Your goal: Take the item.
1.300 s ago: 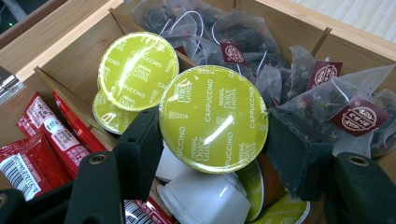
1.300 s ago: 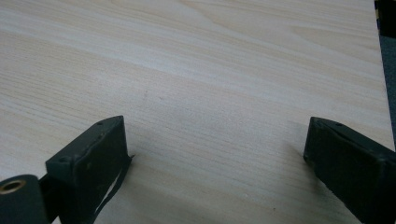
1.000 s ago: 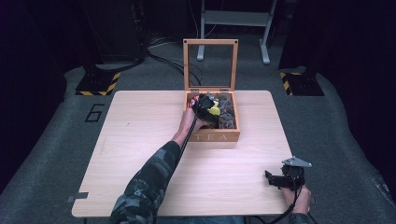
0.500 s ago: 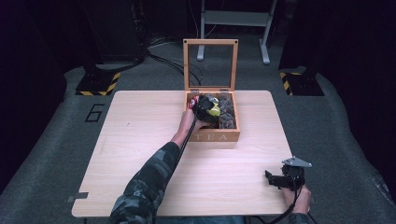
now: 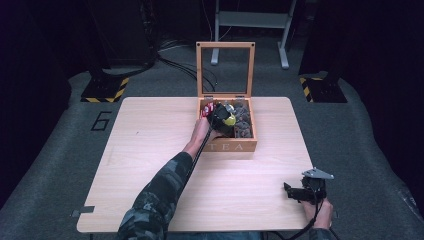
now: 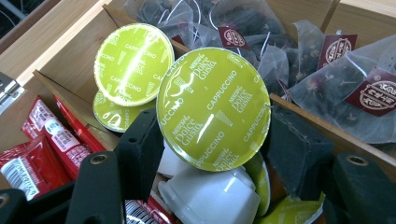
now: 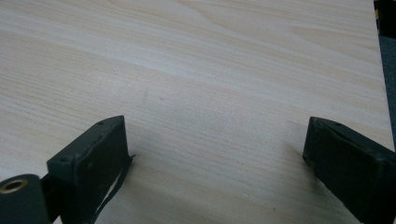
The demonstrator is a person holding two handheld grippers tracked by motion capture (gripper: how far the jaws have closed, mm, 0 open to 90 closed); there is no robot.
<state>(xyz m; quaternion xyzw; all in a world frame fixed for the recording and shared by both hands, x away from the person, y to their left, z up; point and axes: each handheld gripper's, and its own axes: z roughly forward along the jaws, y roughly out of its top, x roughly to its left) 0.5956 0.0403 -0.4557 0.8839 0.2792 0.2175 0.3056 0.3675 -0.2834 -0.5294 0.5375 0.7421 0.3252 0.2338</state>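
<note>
In wooden box (image 5: 227, 147), round glossy capsule (image 6: 213, 108)

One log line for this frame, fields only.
left hand-held gripper: shut on cappuccino capsule | over tea box | right hand-held gripper: open, idle on table

Camouflage sleeve (image 5: 160, 192), black tongs (image 5: 299, 192)

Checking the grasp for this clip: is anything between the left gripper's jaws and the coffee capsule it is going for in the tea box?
Nothing visible does. The left gripper already has its jaws on either side of the green-lidded coffee capsule, over the tea box.
</note>
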